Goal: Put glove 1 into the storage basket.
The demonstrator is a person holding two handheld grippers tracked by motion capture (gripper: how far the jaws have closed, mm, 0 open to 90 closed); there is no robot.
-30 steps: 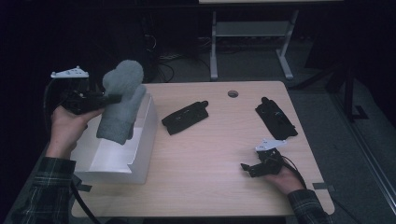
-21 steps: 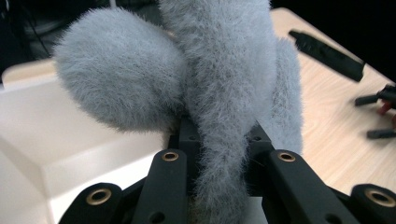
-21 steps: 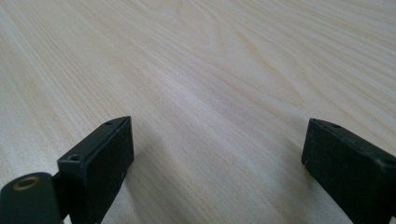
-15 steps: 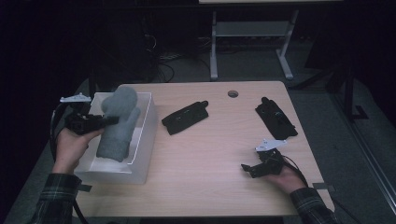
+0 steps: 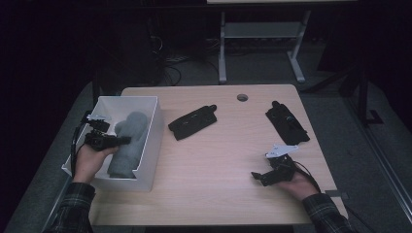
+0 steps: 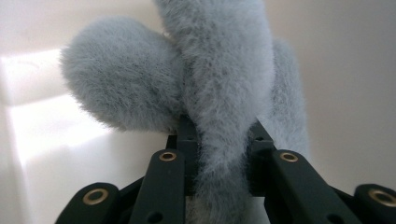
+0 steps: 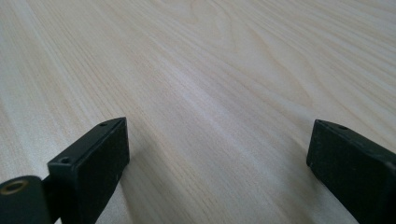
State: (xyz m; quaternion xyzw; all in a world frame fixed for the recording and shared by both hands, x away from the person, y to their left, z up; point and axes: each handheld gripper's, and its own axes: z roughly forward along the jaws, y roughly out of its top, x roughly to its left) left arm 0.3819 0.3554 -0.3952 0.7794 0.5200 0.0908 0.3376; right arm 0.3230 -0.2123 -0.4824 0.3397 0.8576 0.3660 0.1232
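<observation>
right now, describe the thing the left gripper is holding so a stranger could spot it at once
Start at the white box on the table's left edge. Lying inside it, pinched by the left gripper, is a grey fluffy plush thing. It is pale and furry, unlike the two flat black items out on the bare wood.

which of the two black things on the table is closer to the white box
The black case near the table's middle, just right of the white box. The other black case lies far off toward the right edge, beyond the round hole.
</observation>
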